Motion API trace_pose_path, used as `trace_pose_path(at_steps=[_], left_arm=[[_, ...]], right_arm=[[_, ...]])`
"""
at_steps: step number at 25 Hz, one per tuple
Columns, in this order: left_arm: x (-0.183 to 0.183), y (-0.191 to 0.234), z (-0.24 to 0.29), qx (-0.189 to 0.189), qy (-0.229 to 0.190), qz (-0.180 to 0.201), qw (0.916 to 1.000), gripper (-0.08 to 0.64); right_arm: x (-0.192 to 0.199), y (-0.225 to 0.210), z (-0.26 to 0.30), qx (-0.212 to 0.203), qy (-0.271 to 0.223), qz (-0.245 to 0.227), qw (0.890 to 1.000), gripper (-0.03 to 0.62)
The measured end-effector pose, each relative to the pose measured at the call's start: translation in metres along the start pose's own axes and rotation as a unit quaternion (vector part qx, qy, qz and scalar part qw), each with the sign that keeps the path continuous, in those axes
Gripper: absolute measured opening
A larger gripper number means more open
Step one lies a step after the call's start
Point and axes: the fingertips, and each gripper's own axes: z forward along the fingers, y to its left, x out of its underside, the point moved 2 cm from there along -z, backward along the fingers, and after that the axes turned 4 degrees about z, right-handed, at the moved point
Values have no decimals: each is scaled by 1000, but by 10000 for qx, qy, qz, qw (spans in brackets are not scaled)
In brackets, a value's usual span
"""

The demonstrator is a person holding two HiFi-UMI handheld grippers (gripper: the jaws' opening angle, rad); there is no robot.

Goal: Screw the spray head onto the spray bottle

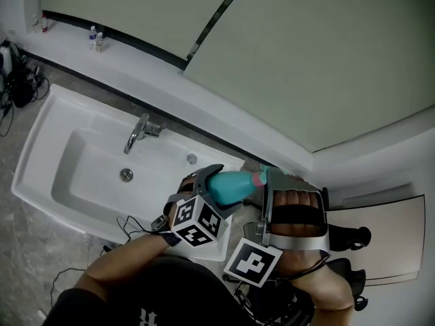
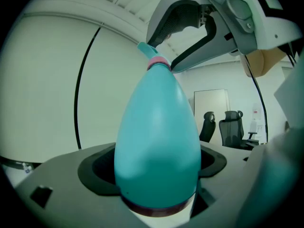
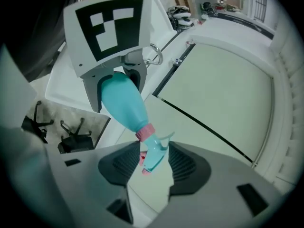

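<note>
We have the spray bottle [image 2: 159, 151] up in the air above the white sink [image 1: 88, 175], lying roughly level between our two hands. The left fingers [image 2: 95, 170] are closed round its wide teal body near the base and hold it firmly. The right fingers [image 3: 190, 167] stand about half open, closed in on the spray head [image 3: 154, 153], with the pads against its sides as far as we can tell. The head already sits on the neck, and its pink collar [image 3: 145, 132] meets the top of the bottle with no gap that we can see, so the joining is done. We judge the screwing to be under way. We cannot tell how tight the thread is. What is left is to turn the collar home and then let go.
</note>
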Motion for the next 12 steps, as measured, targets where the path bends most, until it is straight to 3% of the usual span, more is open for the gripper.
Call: trace_pose_path(at_steps=[5,12], left_arm=[[0,-4,4,294,99,-454,9985,431],[-7,5,1,157,-290,-215,9992,431]], right_arm=[[-3,-4,6,440,457,-385,9972,183],[-4,-7,-2,273,109,134,9995,184]])
